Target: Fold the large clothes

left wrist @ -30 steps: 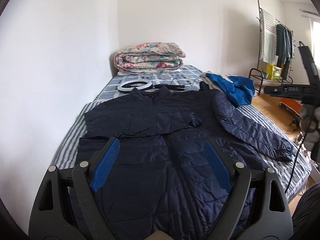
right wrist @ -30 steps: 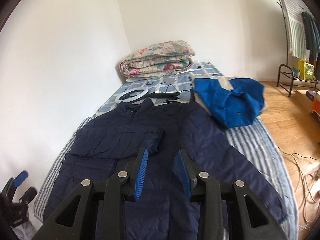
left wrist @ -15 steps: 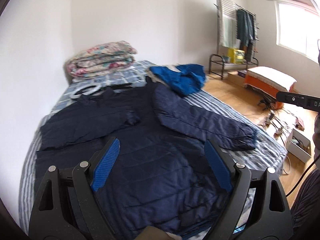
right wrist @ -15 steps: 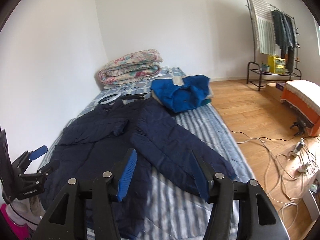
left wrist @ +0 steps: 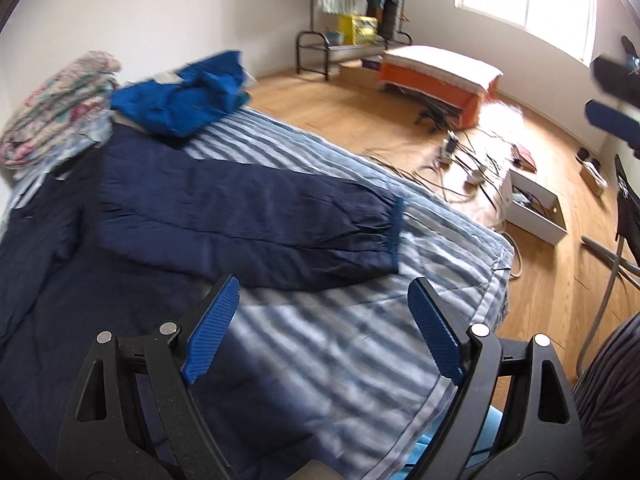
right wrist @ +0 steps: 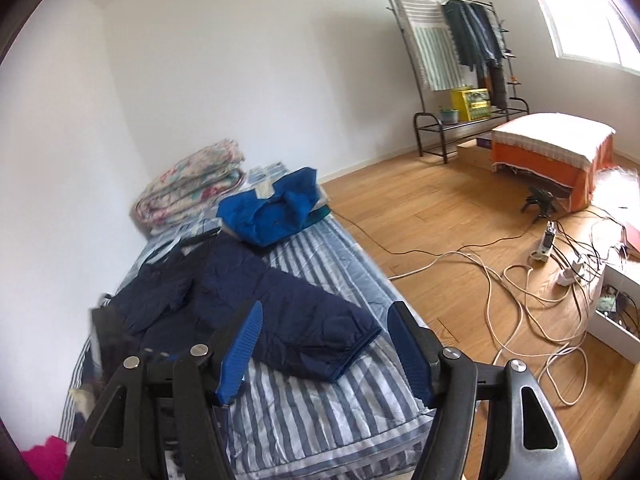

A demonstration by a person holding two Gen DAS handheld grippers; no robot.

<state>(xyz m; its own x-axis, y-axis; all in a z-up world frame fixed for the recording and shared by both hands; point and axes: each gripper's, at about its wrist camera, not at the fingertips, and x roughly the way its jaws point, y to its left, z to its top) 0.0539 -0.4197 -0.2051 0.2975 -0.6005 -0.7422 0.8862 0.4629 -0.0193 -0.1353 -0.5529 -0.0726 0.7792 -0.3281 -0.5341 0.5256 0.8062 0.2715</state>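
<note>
A navy quilted jacket (left wrist: 120, 240) lies spread flat on the striped bed (left wrist: 340, 360), its body filling the wall side of the mattress toward the head end, one sleeve (left wrist: 248, 220) stretched out across the stripes so that its ribbed cuff (left wrist: 394, 236) stops short of the bed's floor-side edge. The other sleeve is folded in over the chest, seen best from the right wrist view, where the jacket (right wrist: 224, 304) runs from near the head of the bed down toward the foot. The left gripper (left wrist: 324, 332) hangs over the foot end of the mattress with its blue pads (left wrist: 210, 330) spread wide and nothing between them — it touches no cloth. The right gripper (right wrist: 326, 354) is likewise splayed apart and empty, poised above the foot corner on the floor side, with the outstretched cuff (right wrist: 352, 354) lying just beyond its tips. At the head of the bed a bright blue garment (right wrist: 272, 212) sits crumpled near the floor-side edge, and a folded floral quilt (right wrist: 192, 184) is stacked against the wall corner beside it. Off the bed, pale cables (right wrist: 520, 280) trail across the wooden floor, an orange-skirted bench (right wrist: 556, 152) stands under the window, and a clothes rack (right wrist: 452, 48) holds hanging garments by the far wall.
</note>
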